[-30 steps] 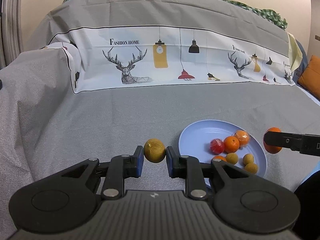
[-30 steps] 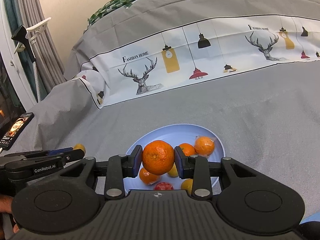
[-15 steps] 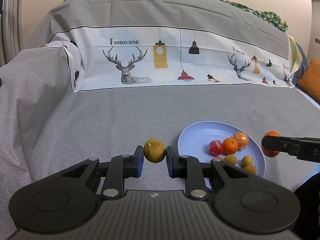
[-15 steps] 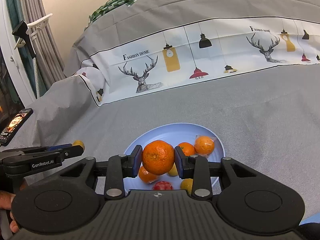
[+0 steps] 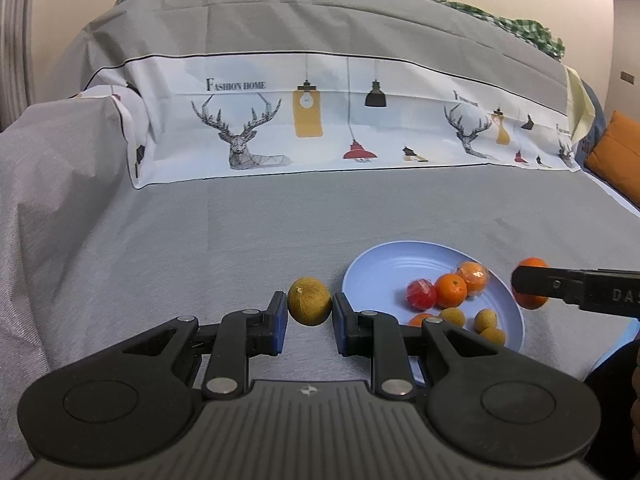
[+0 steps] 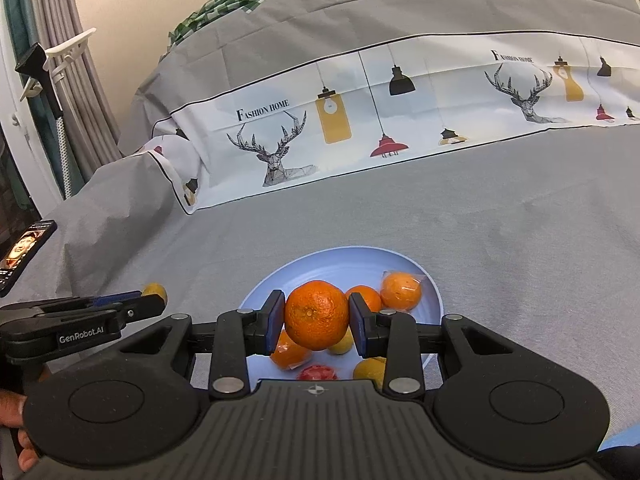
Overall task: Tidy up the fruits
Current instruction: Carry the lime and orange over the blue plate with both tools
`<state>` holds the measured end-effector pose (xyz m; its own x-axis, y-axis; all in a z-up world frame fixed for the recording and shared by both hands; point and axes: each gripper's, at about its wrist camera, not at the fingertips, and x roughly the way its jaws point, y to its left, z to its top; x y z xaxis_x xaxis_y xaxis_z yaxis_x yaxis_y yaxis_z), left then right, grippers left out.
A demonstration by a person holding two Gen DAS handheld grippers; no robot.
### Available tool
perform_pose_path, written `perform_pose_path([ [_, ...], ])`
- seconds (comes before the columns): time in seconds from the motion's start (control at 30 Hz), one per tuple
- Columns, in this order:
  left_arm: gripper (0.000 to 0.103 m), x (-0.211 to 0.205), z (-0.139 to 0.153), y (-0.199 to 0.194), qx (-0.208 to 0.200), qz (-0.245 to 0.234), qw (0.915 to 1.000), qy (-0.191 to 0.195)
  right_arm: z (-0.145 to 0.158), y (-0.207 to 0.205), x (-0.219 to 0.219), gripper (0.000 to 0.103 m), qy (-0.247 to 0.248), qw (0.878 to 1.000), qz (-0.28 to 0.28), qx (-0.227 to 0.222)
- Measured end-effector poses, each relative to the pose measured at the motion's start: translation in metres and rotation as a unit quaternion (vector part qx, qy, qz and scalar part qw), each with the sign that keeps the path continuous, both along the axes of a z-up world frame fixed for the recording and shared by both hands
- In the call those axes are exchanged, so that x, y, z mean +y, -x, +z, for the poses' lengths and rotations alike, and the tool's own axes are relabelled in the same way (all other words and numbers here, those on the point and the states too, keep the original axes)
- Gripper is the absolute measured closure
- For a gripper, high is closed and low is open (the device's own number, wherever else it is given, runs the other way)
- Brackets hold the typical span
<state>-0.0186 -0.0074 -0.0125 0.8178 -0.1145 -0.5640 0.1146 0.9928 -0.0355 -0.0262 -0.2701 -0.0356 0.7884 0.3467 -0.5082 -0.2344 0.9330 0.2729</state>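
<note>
Leaving wide bare grey cover (image 5: 240, 240) left of the blue plate (image 5: 372, 268) | left gripper (image 5: 310, 314) jaws clamped on yellow-brown fruit (image 5: 309, 301) beside plate rim | right gripper (image 6: 316, 320) jaws clamped on orange (image 6: 316, 314) above plate.

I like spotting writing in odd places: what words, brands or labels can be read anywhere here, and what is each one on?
"FASHION HOME": printed band of the sofa cover, above the deer drawing.
"GenRobot.AI": side of the left gripper.
"DA": cut off by the picture's edge, side of the right gripper.
Second heading on the printed band, further right: too small to read in the left view.
Phone screen: nothing legible.
</note>
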Motion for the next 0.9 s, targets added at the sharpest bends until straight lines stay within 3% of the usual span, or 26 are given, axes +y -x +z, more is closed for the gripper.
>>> perform_pose_path([
  [0.9, 0.077, -0.037, -0.028, -0.019, 0.014, -0.074, 0.9965, 0.036, -0.010, -0.016, 0.015, 0.067, 0.024, 1.000, 0.007, 0.008],
])
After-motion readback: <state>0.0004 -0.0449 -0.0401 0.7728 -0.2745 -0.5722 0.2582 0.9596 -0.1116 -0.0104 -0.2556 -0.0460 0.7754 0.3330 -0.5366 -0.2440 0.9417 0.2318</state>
